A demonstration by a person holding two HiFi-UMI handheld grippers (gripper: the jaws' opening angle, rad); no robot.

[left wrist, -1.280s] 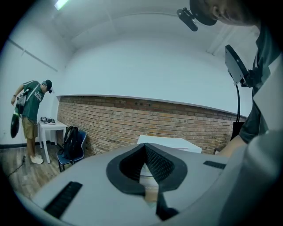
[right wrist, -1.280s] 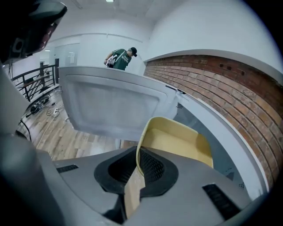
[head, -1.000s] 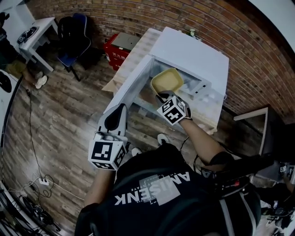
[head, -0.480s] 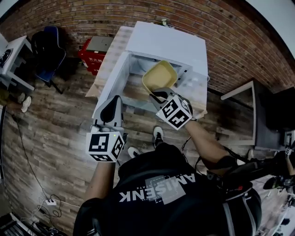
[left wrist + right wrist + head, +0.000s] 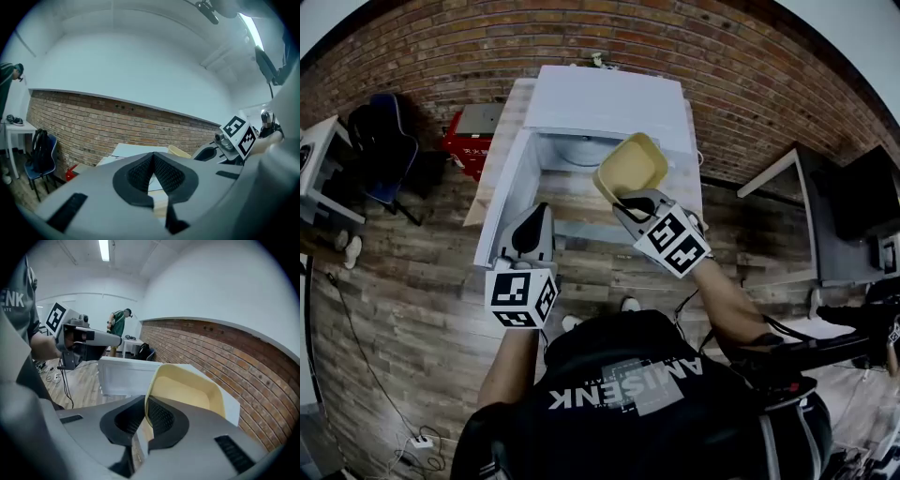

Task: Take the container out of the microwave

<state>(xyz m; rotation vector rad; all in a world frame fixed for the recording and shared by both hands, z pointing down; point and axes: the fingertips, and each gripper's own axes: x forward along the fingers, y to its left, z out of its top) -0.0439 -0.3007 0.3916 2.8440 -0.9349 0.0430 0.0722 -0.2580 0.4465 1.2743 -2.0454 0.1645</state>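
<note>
Clearly the yellow container (image 5: 630,167) is out of the microwave (image 5: 605,98). It hangs in the air in front of the open cavity, above the counter (image 5: 508,108), tipped up on edge. The right hand-held gripper (image 5: 630,202) has it by the near wall, one pad inside the rim and one outside, clenched tight on that thin edge. The left hand-held gripper (image 5: 532,230) waits near the swung-out door (image 5: 502,211), its jaw tips pressed together with nothing between them.

To my eye the container is a light, thin-walled plastic tub, smooth and a bit flexible at the rim. What shows of its inside in the right gripper view (image 5: 185,390) looks bare, so weight should be no trouble. The worry is the hold. A pinch on one wall of a slick tub lets it swing or pivot around the pads, and a hard squeeze could bow the rim. A grip deep over the wall, close to a corner where the plastic is stiffest, seems the safest place.

Several things stay out of sight. The container itself covers part of the microwave's cavity, the jaw hides the near bottom corner of the tub, and its underside shows in no view. The left gripper view is mostly filled by its own jaws.
</note>
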